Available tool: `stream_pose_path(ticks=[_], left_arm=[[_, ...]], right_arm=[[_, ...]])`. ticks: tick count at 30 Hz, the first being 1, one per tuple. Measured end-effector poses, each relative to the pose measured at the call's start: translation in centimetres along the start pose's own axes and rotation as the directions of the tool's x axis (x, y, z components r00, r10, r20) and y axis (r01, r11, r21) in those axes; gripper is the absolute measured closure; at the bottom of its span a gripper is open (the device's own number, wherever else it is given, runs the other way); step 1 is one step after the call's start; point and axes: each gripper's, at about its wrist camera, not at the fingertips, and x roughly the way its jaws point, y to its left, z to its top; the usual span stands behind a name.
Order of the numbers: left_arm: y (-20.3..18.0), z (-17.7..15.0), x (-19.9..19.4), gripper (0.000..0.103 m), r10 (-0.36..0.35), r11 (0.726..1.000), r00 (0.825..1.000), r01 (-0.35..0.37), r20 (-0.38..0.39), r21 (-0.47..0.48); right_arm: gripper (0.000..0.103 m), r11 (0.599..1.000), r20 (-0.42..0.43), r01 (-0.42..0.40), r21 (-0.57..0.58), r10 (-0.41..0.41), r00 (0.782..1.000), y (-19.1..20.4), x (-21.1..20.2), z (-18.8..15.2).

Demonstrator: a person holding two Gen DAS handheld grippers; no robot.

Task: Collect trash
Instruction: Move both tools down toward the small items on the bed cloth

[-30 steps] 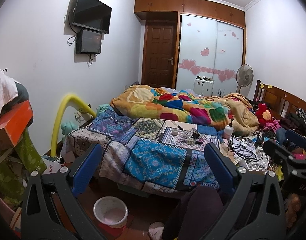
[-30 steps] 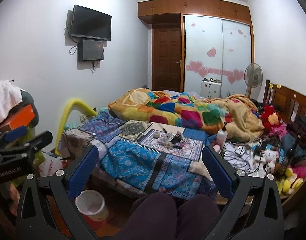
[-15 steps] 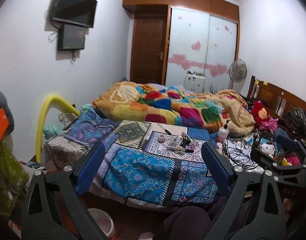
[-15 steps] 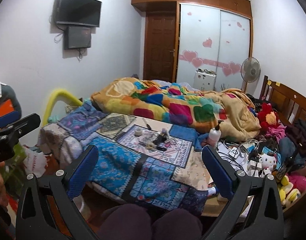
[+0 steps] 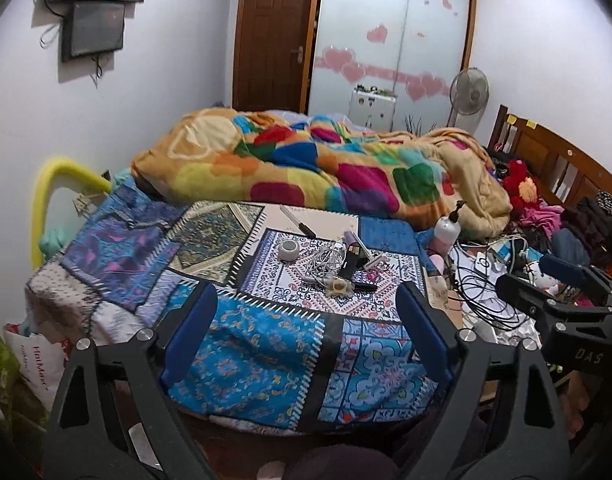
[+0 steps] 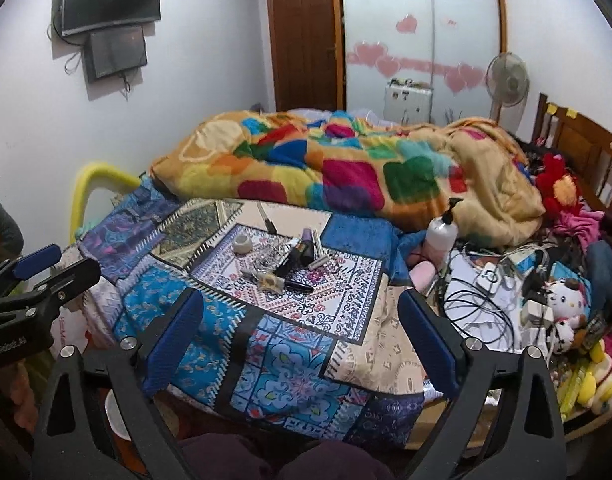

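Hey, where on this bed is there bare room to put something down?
Free: the blue patchwork spread along the near edge, in front of the small clutter pile, and the patches left of it toward the yellow tube. Crowded: the cable tangle and toys on the right; the colorful blanket fills the far half.

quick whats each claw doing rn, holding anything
left claw: open, jaws closing, nothing between them
right claw: open, jaws closing, nothing between them
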Motion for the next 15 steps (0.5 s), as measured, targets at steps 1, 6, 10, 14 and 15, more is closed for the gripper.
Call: stream_pose_path(ticks=[1,6,10,14,15], left_arm=[[0.1,0.1,1.4,0.012,0.000,1.000,1.000,0.000,-0.014,-0.007],[0.0,0.3,7.1,0.012,0.001,1.000,0.996,-0.002,-0.091,-0.015],[-0.4,-0.2,12.2,0.012,-0.027,0.999,0.985,0.023,-0.170,-0.022],[-1.3,-0.7,17.0,0.012,-0.046,0.999,0.971,0.046,-0.233,-0.007],[-1.5,-0.9,17.9,0.012,-0.054,0.998,0.968,0.055,-0.244,-0.003]], right_arm=[[0.012,1.000,-0.017,-0.008,-0.001,0.008,1.000,-0.3,1.0,0.2],[0.021,1.000,-0.090,-0.019,0.000,0.019,0.996,-1.5,6.2,0.8],[0.029,0.998,-0.161,-0.049,0.029,0.053,0.985,-3.0,10.4,0.8],[0.037,0.994,-0.235,-0.079,0.069,0.093,0.967,-4.4,14.4,0.8],[0.038,0.993,-0.246,-0.086,0.077,0.102,0.964,-4.6,15.3,0.8]])
